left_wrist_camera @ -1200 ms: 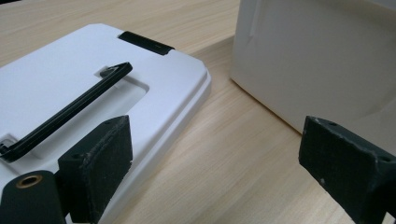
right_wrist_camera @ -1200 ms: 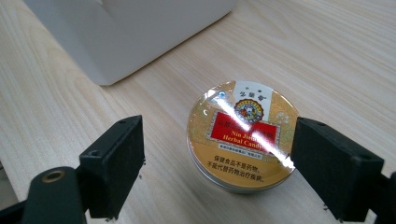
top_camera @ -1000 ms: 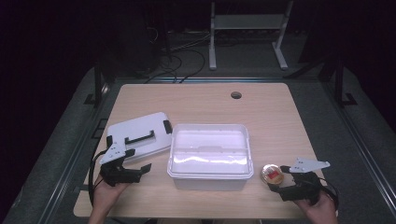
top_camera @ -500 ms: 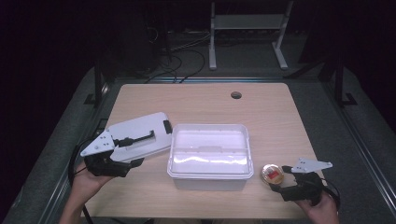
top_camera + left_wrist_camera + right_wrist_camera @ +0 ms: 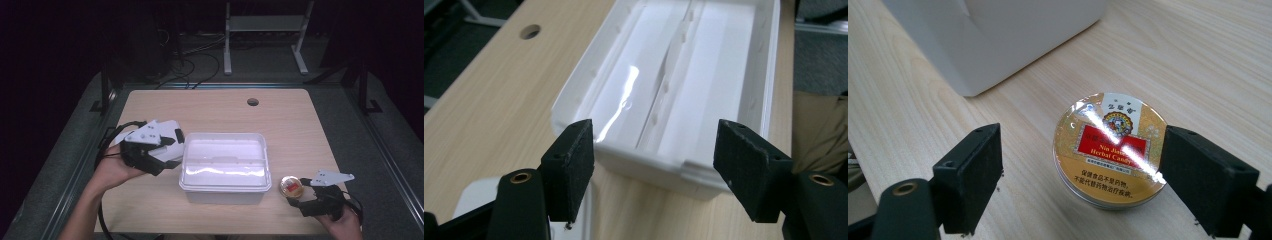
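— Dark floor, cables and a metal stand (image 5: 262, 37) frame the wooden table (image 5: 210, 107) from the high view. What sits on it?

— An open white bin (image 5: 223, 167) at centre, its lid (image 5: 172, 131) to the left, partly hidden by the left gripper (image 5: 152, 150). Bare wood lies beyond, up to a cable hole (image 5: 253, 102). The right gripper (image 5: 306, 197) rests by the near edge.

— And the left gripper view?

— Its jaws have just been narrowing, nothing between them, above the bin (image 5: 684, 75).

— The right gripper view?

— Jaws spread wide either side of a round candy tin (image 5: 1110, 150), the right one just beside it, the left well apart. The tin lies on the table just beside the bin's wall (image 5: 1013, 35).
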A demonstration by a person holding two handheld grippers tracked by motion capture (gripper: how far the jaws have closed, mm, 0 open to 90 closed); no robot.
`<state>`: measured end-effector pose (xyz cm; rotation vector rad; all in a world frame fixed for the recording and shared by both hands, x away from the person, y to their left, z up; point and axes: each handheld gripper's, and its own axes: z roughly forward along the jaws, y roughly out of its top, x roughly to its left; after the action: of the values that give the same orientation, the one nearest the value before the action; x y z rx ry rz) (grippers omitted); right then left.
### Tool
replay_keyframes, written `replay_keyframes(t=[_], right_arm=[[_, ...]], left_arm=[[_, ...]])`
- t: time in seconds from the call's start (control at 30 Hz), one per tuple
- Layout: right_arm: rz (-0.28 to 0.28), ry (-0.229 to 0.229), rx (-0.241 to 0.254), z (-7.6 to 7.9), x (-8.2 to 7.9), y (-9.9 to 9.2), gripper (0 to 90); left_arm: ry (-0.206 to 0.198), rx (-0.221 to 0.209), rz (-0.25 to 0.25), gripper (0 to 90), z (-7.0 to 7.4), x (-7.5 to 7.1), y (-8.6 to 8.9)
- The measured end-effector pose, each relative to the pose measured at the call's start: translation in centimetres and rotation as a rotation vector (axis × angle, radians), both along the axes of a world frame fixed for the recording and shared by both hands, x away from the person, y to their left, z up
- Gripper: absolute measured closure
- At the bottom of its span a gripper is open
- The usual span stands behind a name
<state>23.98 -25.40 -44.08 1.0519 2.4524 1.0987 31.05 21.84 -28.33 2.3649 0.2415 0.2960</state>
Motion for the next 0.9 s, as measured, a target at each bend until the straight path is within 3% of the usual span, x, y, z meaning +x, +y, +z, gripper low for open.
replay_keyframes(t=[0.07,0.23,0.37,0.53,0.9], right_arm=[[0.000,-0.001,0.001,0.0,0.0,0.0,17.0],[0.000,-0.009,0.015,0.2,-0.1,-0.1,17.0],[0.002,-0.009,0.021,0.3,-0.1,-0.2,17.0],[0.010,-0.015,0.043,0.5,-0.3,-0.1,17.0],[0.020,-0.026,0.037,0.7,-0.4,0.0,17.0]], left_arm=[[0.007,0.013,-0.012,31.5,0.1,0.2,-0.7],[0.046,0.098,-0.086,28.7,0.4,1.5,-4.3],[0.065,0.124,-0.129,30.2,0.0,2.2,-6.3],[0.110,0.153,-0.152,29.9,-0.8,3.1,-8.5],[0.148,0.229,-0.195,38.1,-1.7,4.2,-11.7]])
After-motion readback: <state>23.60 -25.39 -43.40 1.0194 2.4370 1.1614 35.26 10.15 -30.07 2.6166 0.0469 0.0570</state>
